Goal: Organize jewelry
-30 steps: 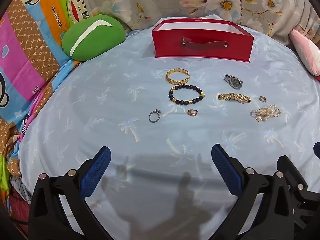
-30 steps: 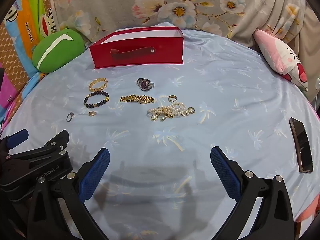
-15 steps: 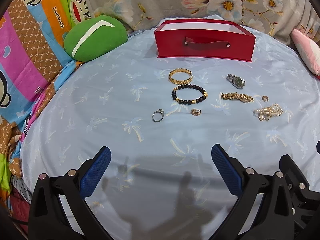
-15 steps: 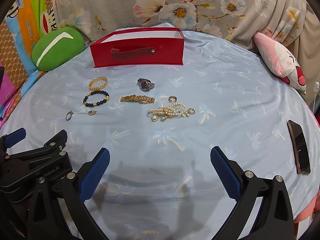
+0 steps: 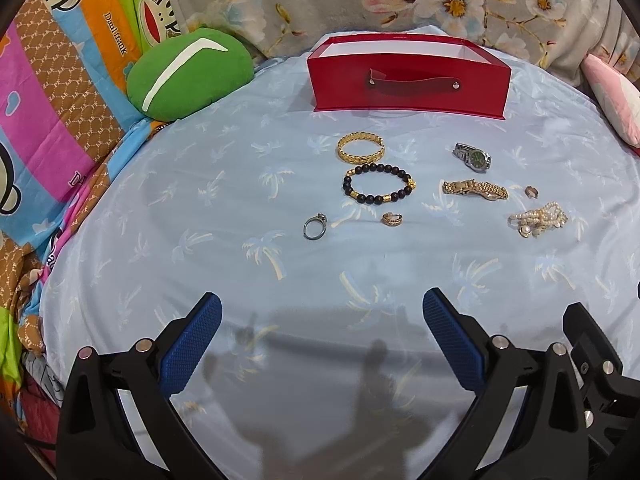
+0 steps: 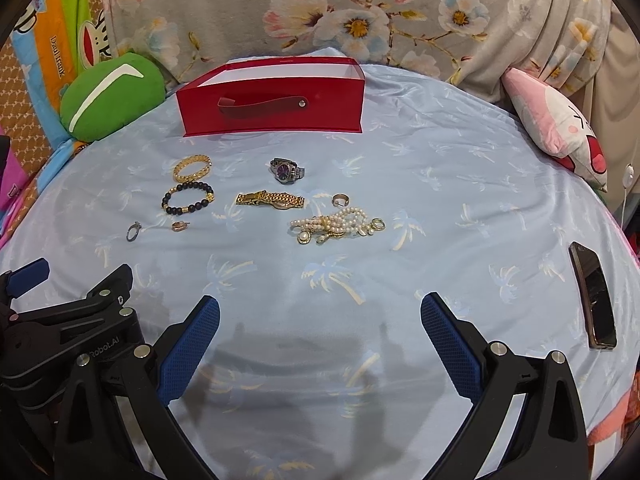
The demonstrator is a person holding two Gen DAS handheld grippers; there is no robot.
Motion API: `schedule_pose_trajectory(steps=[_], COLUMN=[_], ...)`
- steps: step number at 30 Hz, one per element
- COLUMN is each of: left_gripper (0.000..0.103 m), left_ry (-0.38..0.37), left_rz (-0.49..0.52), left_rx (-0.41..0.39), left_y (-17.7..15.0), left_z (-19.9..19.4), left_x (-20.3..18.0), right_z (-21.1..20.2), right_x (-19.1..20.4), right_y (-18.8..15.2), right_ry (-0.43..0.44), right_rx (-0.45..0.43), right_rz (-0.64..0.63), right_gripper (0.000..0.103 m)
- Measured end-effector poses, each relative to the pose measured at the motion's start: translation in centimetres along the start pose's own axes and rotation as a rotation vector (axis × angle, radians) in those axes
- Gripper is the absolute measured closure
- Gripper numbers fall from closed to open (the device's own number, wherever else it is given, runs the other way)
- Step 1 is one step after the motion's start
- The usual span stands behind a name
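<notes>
**Red box stands apart from the jewelry**

The red box (image 6: 272,98) stands open-topped at the far side of the blue sheet (image 6: 440,208); its inside is hidden. In front of it lie a gold bangle (image 5: 361,147), a bead bracelet (image 5: 378,189), two watches, rings and a pearl strand (image 6: 338,224). The left gripper (image 5: 322,336) and right gripper (image 6: 320,336) hover near the sheet's front, jaws wide apart, holding nothing.

I'm seeing my blue-padded black tongs (image 5: 322,308) over a pale-blue palm-print sheet (image 5: 200,216); beyond it, a red box (image 5: 408,76), beside that a green cushion (image 5: 188,72).
</notes>
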State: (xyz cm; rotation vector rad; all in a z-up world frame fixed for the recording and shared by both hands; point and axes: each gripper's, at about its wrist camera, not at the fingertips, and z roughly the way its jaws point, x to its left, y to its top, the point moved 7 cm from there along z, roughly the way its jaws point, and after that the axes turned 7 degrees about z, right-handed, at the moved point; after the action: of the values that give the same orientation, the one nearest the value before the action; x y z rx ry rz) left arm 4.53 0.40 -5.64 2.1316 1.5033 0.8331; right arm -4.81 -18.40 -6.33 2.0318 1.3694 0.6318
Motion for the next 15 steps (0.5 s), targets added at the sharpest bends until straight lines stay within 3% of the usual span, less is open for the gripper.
schedule_pose_trajectory(steps=[15], left_gripper=[0.005], left_ry=[-0.002], left_rz=[0.000], left_rx=[0.003], left_y=[0.03], left_z=[0.09], left_x=[-0.05], right_z=[0.10], right_x=[0.00], right_y=[0.06], right_ry=[-0.005], right_rx=[-0.001], right_rz=[0.000], right_gripper=[0.005])
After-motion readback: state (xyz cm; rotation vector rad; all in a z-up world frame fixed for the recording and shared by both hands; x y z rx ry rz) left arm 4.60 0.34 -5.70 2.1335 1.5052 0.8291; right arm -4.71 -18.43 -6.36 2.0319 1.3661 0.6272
